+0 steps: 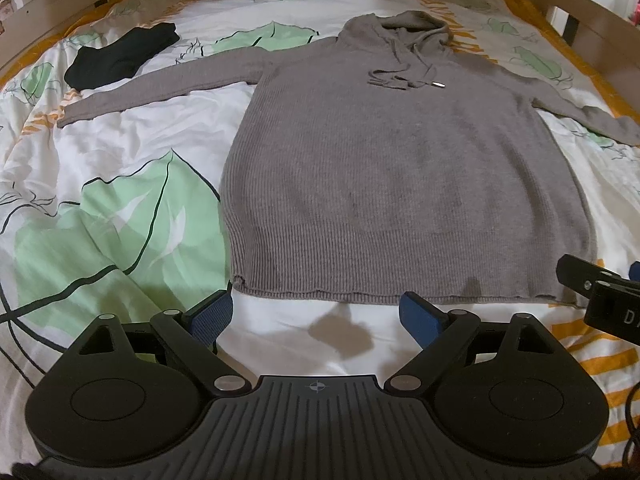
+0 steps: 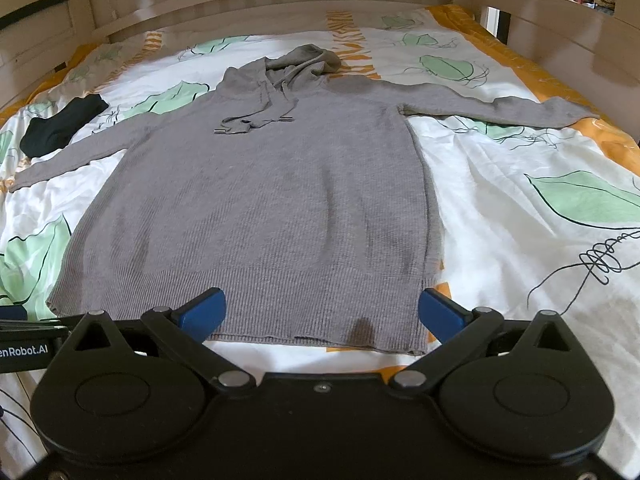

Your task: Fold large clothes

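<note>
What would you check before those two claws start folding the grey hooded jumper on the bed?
1. Grey knitted hooded jumper lies flat, front up: ok.
2. Both sleeves spread out sideways, left sleeve and right sleeve: ok.
3. Left claw open and empty, short of the hem: ok.
4. Right claw open, over the jumper's bottom hem; no cloth pinched: ok.
5. Folded black garment lies at the left sleeve; whether it touches: cannot tell.
6. Drawstrings lie loose on the chest, may get caught in the fold: not ok.
</note>
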Demonstrator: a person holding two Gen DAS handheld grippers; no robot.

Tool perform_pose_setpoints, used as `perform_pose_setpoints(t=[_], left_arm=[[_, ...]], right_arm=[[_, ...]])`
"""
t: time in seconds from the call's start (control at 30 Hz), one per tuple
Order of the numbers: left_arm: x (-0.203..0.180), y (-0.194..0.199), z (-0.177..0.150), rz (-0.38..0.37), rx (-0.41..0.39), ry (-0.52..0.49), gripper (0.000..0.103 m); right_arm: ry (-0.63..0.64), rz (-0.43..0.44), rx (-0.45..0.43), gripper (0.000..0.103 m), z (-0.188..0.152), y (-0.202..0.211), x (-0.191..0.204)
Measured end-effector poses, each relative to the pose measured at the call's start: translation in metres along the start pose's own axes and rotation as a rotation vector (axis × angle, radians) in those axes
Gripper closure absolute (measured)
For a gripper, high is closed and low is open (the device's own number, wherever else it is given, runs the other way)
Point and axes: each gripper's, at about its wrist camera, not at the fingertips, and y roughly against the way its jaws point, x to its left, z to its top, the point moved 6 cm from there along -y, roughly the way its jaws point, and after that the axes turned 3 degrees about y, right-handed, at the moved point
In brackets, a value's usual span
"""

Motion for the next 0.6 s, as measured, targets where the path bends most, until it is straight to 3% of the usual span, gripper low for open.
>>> perform_pose_setpoints(t=[0.6], left_arm=[[0.0005,-0.0032,0.0012,0.0,0.011,0.007,0.013]], right_arm=[[-0.002,0.001,-0.005,0.001,-0.0001,-0.0031,0.0041]])
